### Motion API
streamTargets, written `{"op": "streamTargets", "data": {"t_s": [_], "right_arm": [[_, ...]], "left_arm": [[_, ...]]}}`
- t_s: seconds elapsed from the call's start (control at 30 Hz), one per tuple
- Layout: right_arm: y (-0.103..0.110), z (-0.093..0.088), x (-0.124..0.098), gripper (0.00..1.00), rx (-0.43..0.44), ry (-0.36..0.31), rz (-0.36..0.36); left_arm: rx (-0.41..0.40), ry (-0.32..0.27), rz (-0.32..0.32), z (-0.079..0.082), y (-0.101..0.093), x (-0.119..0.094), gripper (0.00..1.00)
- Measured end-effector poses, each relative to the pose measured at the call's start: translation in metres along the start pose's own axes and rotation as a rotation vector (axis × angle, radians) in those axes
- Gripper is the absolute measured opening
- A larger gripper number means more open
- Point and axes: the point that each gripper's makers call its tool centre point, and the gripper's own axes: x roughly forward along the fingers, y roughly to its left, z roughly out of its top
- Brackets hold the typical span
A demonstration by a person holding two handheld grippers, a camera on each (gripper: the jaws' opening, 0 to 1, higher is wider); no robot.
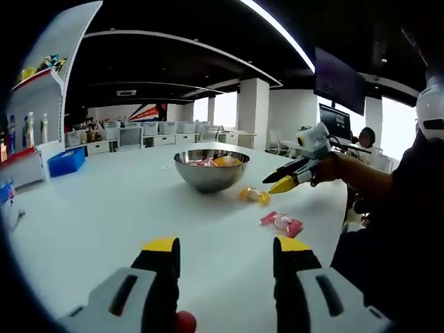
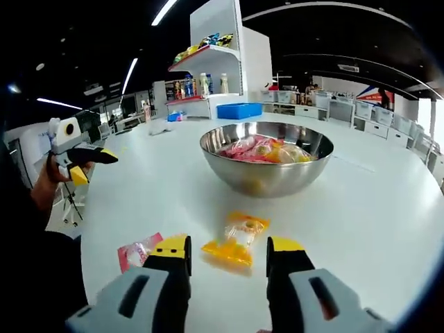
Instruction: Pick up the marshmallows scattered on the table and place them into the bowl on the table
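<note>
Bright ceiling strip lights (image 1: 277, 28), glossy white table (image 2: 388, 208), fisheye-bent edges, sharp focus

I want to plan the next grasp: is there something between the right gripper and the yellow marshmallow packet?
Nothing visible. The yellow packet lies on bare table just ahead of the open right gripper. The pink packet lies off to its left; the bowl stands beyond.

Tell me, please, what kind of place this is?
Probably an open office or demo room: a long white table with a steel bowl, a display shelf of snacks and bottles, storage bins along the wall, and a monitor.
</note>
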Motion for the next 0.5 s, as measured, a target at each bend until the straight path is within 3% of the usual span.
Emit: {"op": "streamTargets", "data": {"t_s": [0.5], "right_arm": [[-0.001, -0.007, 0.022, 0.41, 0.035, 0.043, -0.011]], "left_arm": [[-0.011, -0.002, 0.003, -0.005, 0.001, 0.000, 0.54]]}}
